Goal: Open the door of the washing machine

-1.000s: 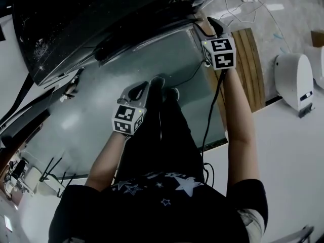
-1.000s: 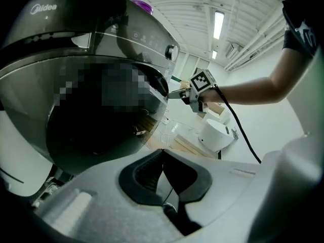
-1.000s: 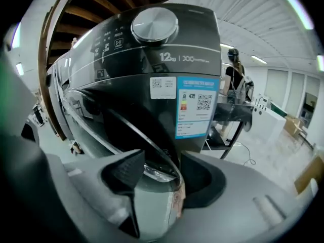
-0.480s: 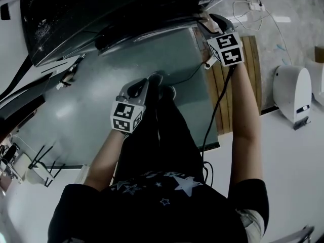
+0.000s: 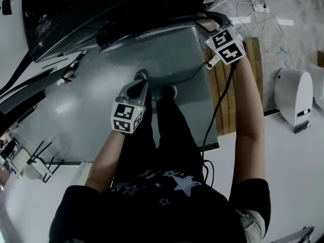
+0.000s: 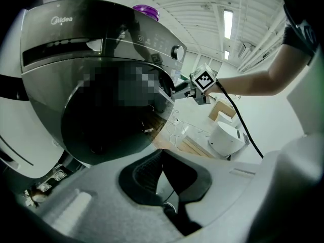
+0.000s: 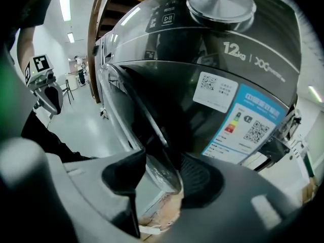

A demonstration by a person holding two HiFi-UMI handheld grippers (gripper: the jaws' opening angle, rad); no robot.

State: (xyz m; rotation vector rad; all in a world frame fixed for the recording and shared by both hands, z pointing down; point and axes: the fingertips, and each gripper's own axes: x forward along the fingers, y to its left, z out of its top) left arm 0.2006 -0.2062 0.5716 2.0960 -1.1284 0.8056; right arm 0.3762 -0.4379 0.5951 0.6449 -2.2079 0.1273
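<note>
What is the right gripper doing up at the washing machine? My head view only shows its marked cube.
Observer: The right gripper has the edge of the washing machine door between its jaws; they are closing but not yet squeezing it.
Operator: And the other one?
Observer: The left gripper is empty, jaws together, held clear of the door.
Operator: Anything on the machine's front?
Observer: A blue sticker beside a white sticker.

The brand name Midea point(image 6: 61, 19) stands in light letters on the top panel of the washing machine point(image 6: 101, 59). Its front carries 12kg point(image 7: 237, 49) in white. A white sticker point(image 7: 215, 91) and a blue energy label point(image 7: 249, 123) show QR codes, but their small print is not readable. A play-pause sign point(image 7: 168, 18) marks the control panel point(image 7: 152, 14).
</note>
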